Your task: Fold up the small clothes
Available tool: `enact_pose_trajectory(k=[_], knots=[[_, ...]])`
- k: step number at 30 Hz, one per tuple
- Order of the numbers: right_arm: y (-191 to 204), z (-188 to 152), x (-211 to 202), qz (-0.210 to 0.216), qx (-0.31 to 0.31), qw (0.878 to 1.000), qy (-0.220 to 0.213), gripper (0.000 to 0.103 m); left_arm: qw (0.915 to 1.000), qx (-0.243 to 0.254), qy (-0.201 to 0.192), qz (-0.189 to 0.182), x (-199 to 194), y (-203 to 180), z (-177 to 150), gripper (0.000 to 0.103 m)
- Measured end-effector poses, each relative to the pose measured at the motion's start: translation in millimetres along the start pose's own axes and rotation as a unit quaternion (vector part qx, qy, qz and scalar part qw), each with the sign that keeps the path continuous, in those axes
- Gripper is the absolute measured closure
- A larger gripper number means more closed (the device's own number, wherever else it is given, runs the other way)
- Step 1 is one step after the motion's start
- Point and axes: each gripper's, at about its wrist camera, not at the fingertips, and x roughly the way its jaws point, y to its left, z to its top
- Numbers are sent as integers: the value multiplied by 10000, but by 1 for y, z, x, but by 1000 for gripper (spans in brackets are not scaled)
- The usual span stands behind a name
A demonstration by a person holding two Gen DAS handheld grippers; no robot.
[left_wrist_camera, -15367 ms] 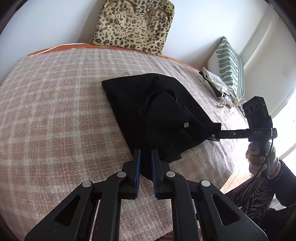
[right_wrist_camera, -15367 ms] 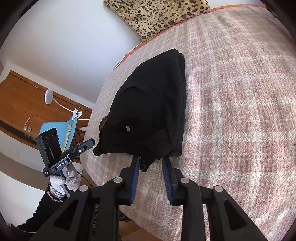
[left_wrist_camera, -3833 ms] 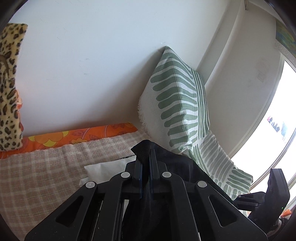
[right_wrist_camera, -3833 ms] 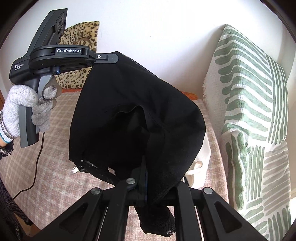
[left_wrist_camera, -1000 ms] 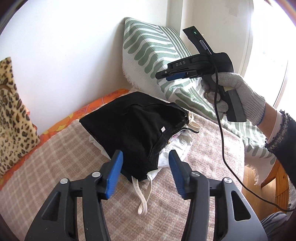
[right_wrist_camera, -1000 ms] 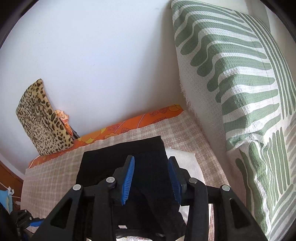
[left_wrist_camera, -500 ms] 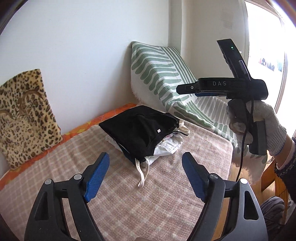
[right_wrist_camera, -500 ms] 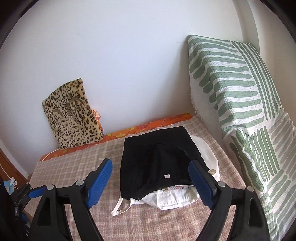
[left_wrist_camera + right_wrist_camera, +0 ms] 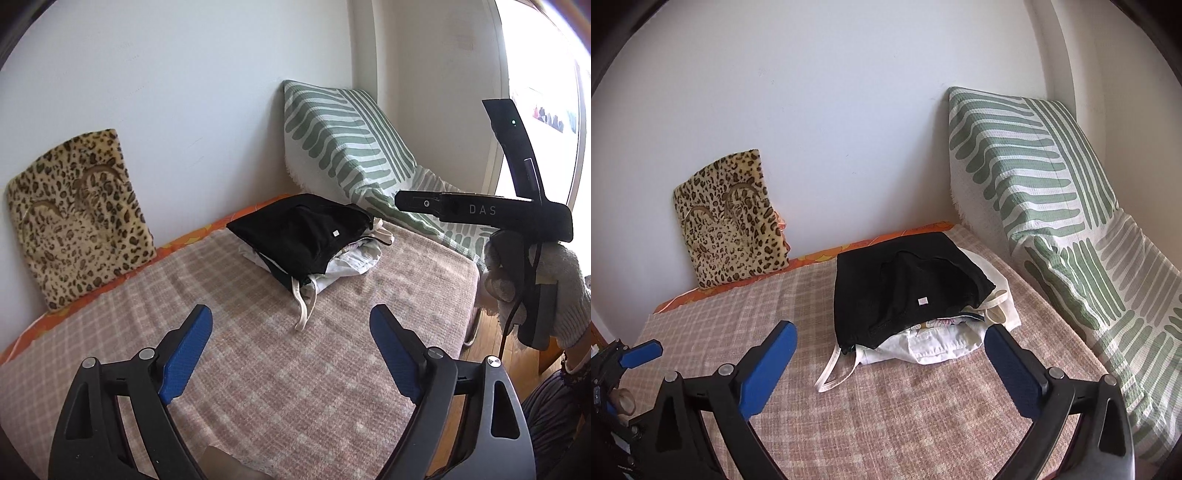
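Observation:
A folded black garment [image 9: 306, 232] [image 9: 901, 291] lies on top of a stack of white folded clothes [image 9: 351, 264] [image 9: 938, 339] at the far right of the plaid bed cover [image 9: 258, 369] [image 9: 886, 413]. White straps [image 9: 304, 306] [image 9: 831, 373] hang out of the stack toward me. My left gripper [image 9: 291, 347] is wide open and empty, well back from the stack. My right gripper [image 9: 890, 362] is wide open and empty, also back from it. In the left wrist view the right gripper's body [image 9: 480, 214] shows at the right, held by a gloved hand.
A green-striped pillow [image 9: 351, 147] [image 9: 1052, 206] leans against the wall right of the stack. A leopard-print cushion [image 9: 77, 218] [image 9: 731, 229] stands against the wall at the left. The bed's right edge [image 9: 469, 295] drops to a wooden floor.
Both grippers let go of the black garment, which now rests on the stack. Both have pulled back from it and opened wider over the last second.

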Motion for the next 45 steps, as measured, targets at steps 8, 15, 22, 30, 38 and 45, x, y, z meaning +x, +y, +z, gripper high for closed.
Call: enact_pose_trajectory(k=[8, 15, 22, 30, 38, 45], knots=[[-4, -19, -3, -291, 178, 9993, -129, 0, 9994, -342, 12, 111, -1, 14, -20, 11], [7, -25, -1, -544, -41, 9983, -224, 0, 9981, -564, 155, 185, 6, 24, -33, 3], [17, -29, 0, -763, -352, 9960, -308, 0, 9974, -626, 249, 275, 11, 29, -37, 0], [9, -30, 0, -772, -230, 9963, -285, 0, 9966, -686, 381, 264, 17, 30, -39, 0], [2, -28, -1, -728, -37, 9970, -271, 0, 9961, -776, 327, 250, 16, 33, -42, 0], [2, -28, 1, -726, -61, 9970, -258, 0, 9960, -810, 299, 230, 17, 35, -42, 0]])
